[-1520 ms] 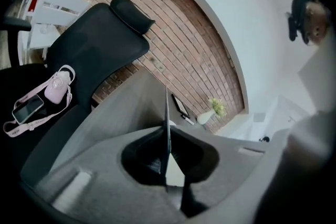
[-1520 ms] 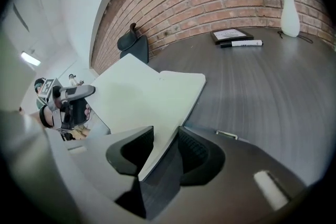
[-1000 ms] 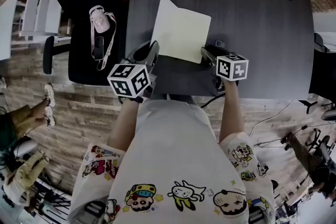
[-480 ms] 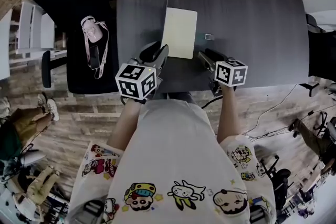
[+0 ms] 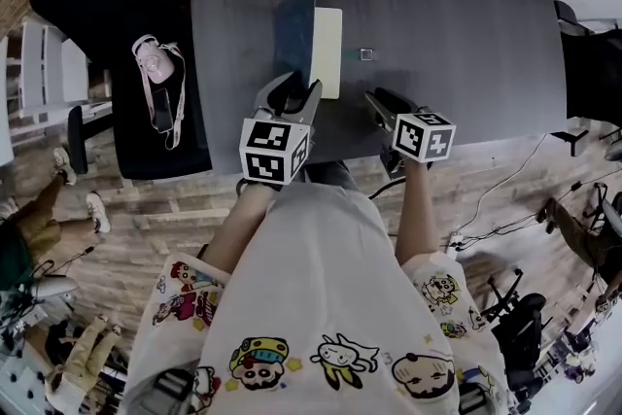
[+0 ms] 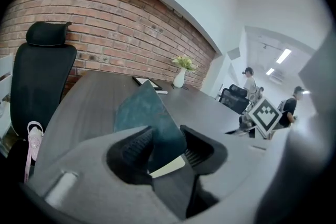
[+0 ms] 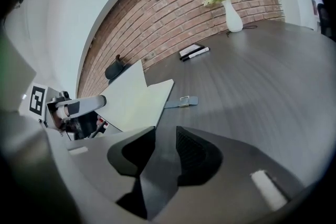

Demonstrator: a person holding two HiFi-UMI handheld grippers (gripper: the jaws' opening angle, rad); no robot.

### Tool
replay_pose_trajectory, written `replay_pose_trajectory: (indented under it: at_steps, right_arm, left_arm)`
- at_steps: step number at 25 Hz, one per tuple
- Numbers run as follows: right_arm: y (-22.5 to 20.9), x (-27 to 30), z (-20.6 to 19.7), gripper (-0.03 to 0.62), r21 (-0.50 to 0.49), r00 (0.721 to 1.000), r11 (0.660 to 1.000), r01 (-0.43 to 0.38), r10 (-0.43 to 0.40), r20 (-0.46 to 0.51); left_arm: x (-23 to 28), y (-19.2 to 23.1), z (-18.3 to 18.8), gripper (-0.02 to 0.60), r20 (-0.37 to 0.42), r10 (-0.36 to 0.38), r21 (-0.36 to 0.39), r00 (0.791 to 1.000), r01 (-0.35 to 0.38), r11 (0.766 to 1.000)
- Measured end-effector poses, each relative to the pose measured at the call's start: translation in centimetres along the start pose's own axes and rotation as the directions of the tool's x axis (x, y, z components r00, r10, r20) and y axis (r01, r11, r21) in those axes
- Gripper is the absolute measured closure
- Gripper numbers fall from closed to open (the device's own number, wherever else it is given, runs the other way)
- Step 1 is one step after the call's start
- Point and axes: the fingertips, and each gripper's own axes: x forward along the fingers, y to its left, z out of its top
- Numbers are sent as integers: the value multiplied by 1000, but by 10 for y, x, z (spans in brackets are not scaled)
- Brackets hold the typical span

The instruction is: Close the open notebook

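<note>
Now the notebook (image 5: 328, 53) lies toward the near left of the surface (image 5: 466, 34). Its dark cover (image 5: 294, 26) has swung up from flat to nearly upright. Left tool (image 5: 293, 92) has just been spreading, cover loose between its jaws. Right tool (image 5: 381, 102), parted and empty, has been narrowing slightly. Likely released to fall shut.

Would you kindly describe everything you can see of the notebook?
The notebook lies near the dark table's front edge, half closed: its dark teal cover stands tilted over cream blank pages. The cover's near corner sits between the left gripper's jaws, which have just been opening and seem not to pinch it.
</note>
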Motion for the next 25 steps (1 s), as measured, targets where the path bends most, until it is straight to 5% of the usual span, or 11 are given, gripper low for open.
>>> replay_pose_trajectory:
  at_steps: [11,25]
  right_arm:
    - [-26,-18,-10,459,44,999,998,38,-38,13]
    - [-31,-21,-13,461,42,999,999,34,-34,11]
  left_arm:
    - [49,-31,-43,370,-137,49,223,989,-17,975]
    - [75,-28,-63,362,-189,25,166,982,7,986]
